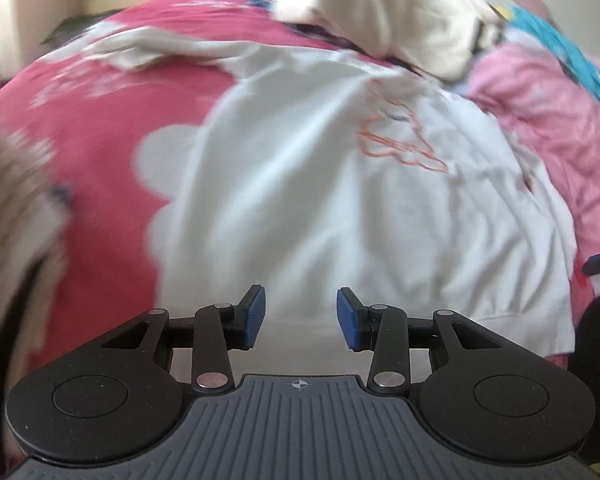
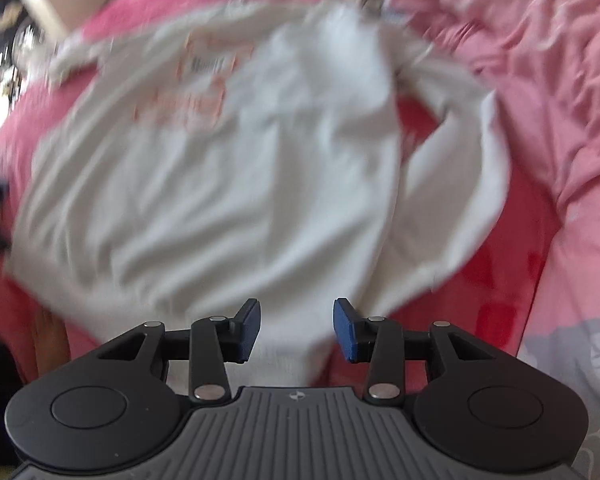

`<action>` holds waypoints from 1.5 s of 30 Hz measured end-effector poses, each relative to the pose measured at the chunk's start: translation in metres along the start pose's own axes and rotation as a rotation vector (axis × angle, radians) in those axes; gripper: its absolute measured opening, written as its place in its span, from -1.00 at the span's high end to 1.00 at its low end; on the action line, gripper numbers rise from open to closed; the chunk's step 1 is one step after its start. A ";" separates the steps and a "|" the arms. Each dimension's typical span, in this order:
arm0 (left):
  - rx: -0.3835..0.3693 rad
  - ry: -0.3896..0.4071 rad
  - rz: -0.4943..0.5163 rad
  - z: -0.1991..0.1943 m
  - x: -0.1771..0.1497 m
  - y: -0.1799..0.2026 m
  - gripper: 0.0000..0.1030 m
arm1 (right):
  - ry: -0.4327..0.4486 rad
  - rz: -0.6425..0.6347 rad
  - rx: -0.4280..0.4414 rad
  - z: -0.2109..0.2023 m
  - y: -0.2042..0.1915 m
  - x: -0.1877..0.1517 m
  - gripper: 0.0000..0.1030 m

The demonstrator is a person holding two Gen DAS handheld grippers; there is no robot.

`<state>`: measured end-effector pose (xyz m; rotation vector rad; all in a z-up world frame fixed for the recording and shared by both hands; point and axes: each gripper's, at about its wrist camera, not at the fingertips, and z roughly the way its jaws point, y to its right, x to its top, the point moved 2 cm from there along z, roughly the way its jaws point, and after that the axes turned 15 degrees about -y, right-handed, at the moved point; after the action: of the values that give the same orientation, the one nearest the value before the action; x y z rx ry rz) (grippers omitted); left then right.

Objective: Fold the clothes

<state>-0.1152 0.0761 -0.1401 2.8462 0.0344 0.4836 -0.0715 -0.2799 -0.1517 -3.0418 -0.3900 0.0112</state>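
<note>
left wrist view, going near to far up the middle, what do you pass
left gripper, jaws open with nothing gripped → white shirt with an orange outline print → cream garment heap at the far end, all lying on the red bedspread

Both views are evenly lit by soft, diffuse daylight — no hard shadows and no glare on the fabric. Motion blur smears the white shirt (image 1: 300, 184) and the red bedding (image 1: 100, 120) ahead of each gripper; the right wrist view is the blurrier. The gripper bodies at the lower edge stay sharp. Fisheye distortion bows the scene — corners darken.
</note>
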 end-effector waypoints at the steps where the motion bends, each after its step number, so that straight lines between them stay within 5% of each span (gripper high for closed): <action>1: -0.007 -0.011 0.021 0.005 0.004 0.007 0.24 | -0.017 -0.028 -0.015 0.005 -0.004 0.000 0.17; 5: -0.030 -0.056 0.109 0.025 0.015 0.033 0.24 | -0.091 -0.063 -0.017 0.026 -0.012 0.012 0.18; 10: -0.007 -0.131 0.236 0.047 0.016 0.059 0.24 | -0.240 0.233 0.173 0.047 0.030 0.028 0.17; 19: 0.097 -0.203 0.425 0.067 -0.001 0.089 0.24 | -0.327 0.330 0.173 0.067 0.054 0.046 0.18; 26: 0.109 -0.210 0.438 0.071 0.000 0.093 0.24 | -0.349 0.288 0.199 0.077 0.051 0.050 0.29; 28: 0.113 -0.212 0.452 0.071 -0.002 0.095 0.24 | -0.333 0.219 0.173 0.074 0.041 0.048 0.76; 33: 0.116 -0.209 0.481 0.076 -0.004 0.106 0.24 | -0.319 0.084 0.085 0.060 0.028 0.037 0.93; 39: 0.104 -0.207 0.493 0.079 -0.005 0.108 0.22 | -0.333 0.010 -0.081 0.077 0.012 0.034 0.86; 43: 0.082 -0.196 0.462 0.074 -0.003 0.101 0.21 | -0.317 -0.025 -0.159 0.066 -0.001 0.030 0.32; 45: 0.064 -0.178 0.448 0.066 -0.001 0.095 0.21 | -0.284 -0.055 -0.199 0.049 -0.006 0.024 0.31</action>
<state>-0.0966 -0.0325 -0.1769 2.9440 -0.6404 0.3122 -0.0508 -0.2646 -0.2005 -3.2302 -0.5220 0.4304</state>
